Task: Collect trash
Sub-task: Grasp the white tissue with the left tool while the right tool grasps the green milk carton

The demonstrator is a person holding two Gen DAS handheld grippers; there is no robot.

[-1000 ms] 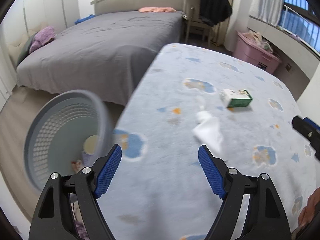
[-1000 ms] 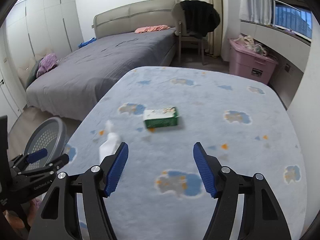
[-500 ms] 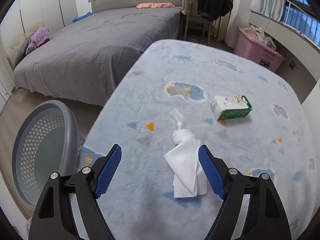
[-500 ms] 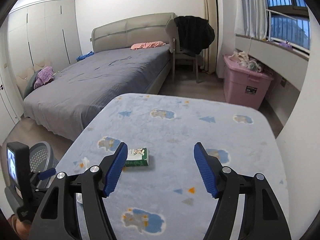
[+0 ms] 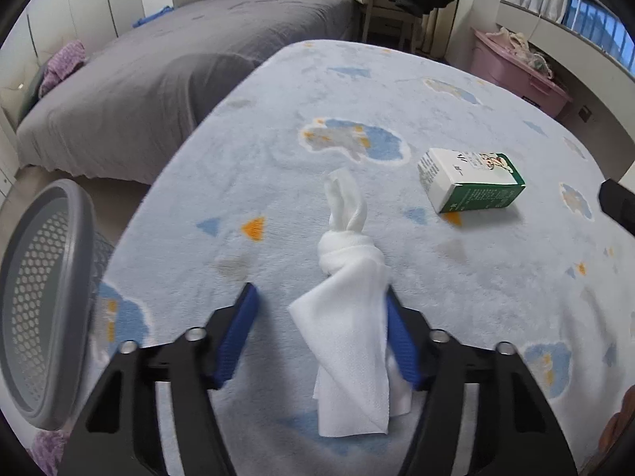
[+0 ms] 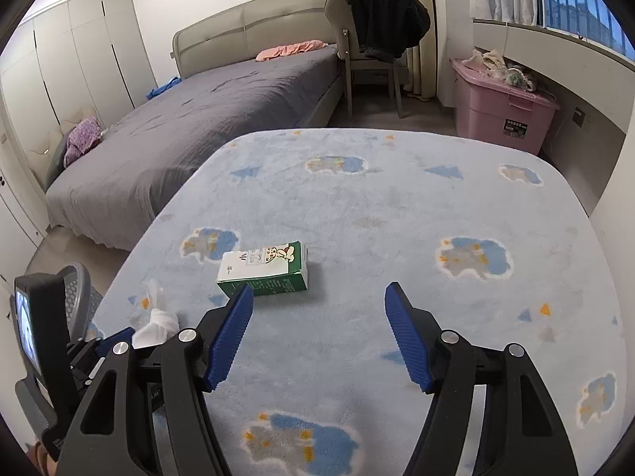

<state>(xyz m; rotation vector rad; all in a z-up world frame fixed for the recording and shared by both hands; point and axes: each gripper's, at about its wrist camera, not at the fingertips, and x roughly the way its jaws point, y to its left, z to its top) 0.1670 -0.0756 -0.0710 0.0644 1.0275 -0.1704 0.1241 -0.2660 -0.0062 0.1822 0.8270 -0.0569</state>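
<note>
Two bits of trash lay on the blue rug [image 5: 496, 289]: one white tissue [image 5: 349, 317] near its left edge and one green-and-white carton [image 5: 470, 182] toward the middle. One grey basket [image 5: 43, 297] stood just off the left edge, partly cut off. The left gripper [image 5: 319, 297] had just been closing around the tissue; one pad touched it, the other did not. The right gripper [image 6: 319, 305] stood spread with nothing in it, near the carton.

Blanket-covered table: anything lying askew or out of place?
Two bits of trash. A twisted, knotted white tissue lies crumpled between the left tool's fingers. A green-and-white carton is tipped on its side instead of upright, ahead of the right tool. Nothing looks spilled.
</note>
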